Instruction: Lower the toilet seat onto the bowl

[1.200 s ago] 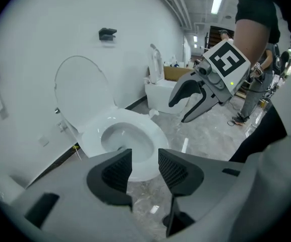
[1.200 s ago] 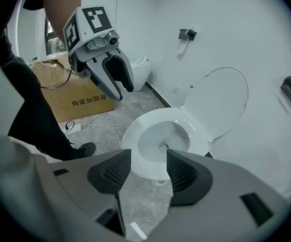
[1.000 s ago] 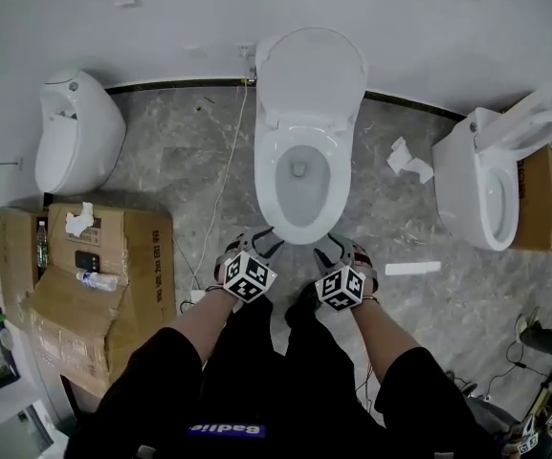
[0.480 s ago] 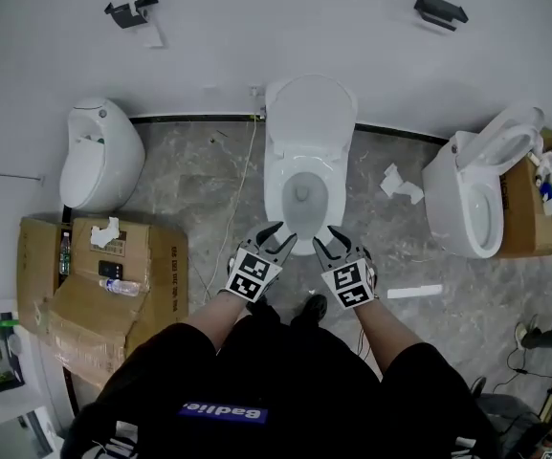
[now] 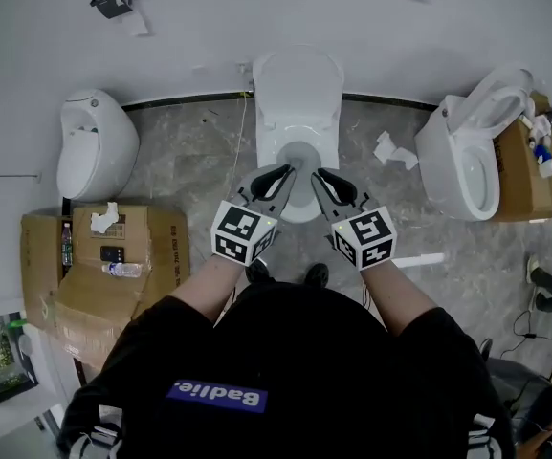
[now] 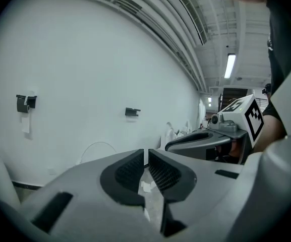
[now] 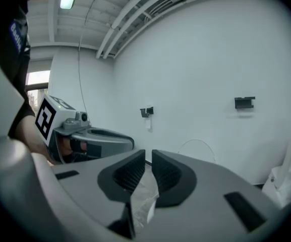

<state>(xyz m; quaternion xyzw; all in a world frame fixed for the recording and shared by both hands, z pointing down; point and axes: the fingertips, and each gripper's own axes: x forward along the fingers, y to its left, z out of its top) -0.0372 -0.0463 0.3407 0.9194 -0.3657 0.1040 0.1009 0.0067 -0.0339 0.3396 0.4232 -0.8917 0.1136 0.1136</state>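
Note:
The white toilet (image 5: 299, 127) stands against the wall in the middle of the head view, its lid (image 5: 299, 82) upright; a white ring surrounds the bowl (image 5: 301, 161), and I cannot tell seat from rim. My left gripper (image 5: 285, 173) (image 6: 146, 153) and right gripper (image 5: 318, 176) (image 7: 149, 155) hang side by side high over the bowl's front, pointing at the wall. Both have just been closing; each now shows only a thin slit with nothing between the pads. Each gripper view shows the other gripper beside it and the lid's arc (image 7: 196, 146) on the wall.
A white urinal-like fixture (image 5: 94, 142) stands at the left, a second toilet (image 5: 462, 161) at the right. Cardboard boxes (image 5: 103, 256) sit front left, another box (image 5: 534, 185) far right. Crumpled paper (image 5: 390, 151), a white strip (image 5: 419, 259) and a cable (image 5: 232, 151) lie on the floor.
Both grippers have risen from low at the bowl's front towards the camera and levelled out. Their jaws went from wide open to nearly together.

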